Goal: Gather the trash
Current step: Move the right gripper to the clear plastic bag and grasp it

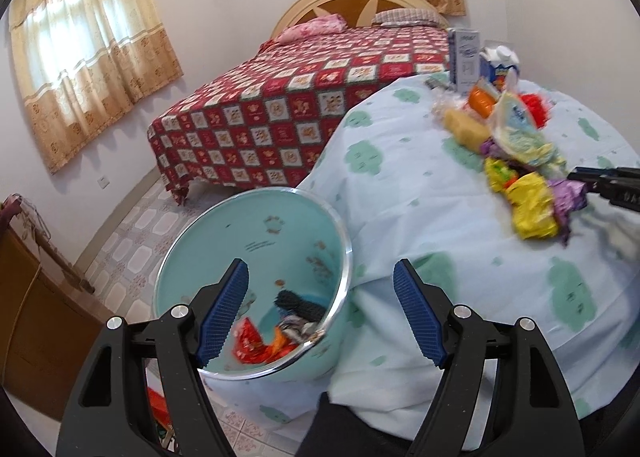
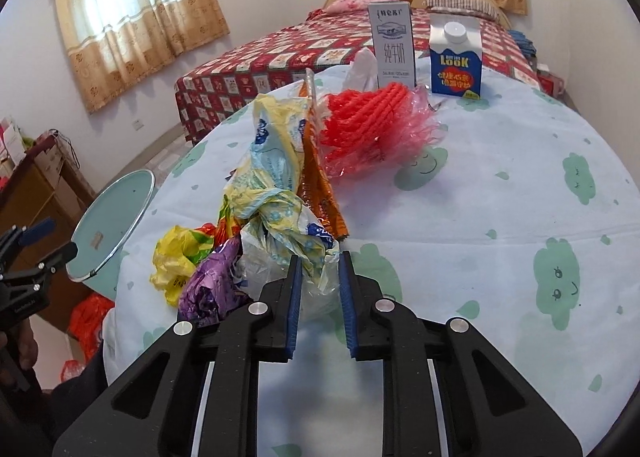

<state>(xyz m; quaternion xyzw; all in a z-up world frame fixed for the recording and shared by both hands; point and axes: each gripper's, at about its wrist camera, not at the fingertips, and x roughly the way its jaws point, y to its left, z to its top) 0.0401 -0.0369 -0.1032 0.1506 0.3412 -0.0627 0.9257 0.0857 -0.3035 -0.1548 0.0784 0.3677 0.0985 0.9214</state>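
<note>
The right tool (image 2: 320,263) pinches a crumpled clear-and-yellow plastic bag (image 2: 276,193), its long axis running toward 11 o'clock. Yellow (image 2: 180,253) and purple wrappers (image 2: 212,281) lie at 9 o'clock. The worktop (image 2: 500,217) is bare toward 3 o'clock. The left tool (image 1: 320,277) gapes wide, empty, over the bin (image 1: 256,225).

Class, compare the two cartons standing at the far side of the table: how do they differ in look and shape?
The tall carton is slim, pale grey-white and flat-topped; the short carton is squat and wider, blue below white, with a sloped top. Only the short carton has a round white screw cap. The short carton carries yellow lettering and a red patch; the tall carton's print is muted. Both stand upright, side by side.
</note>
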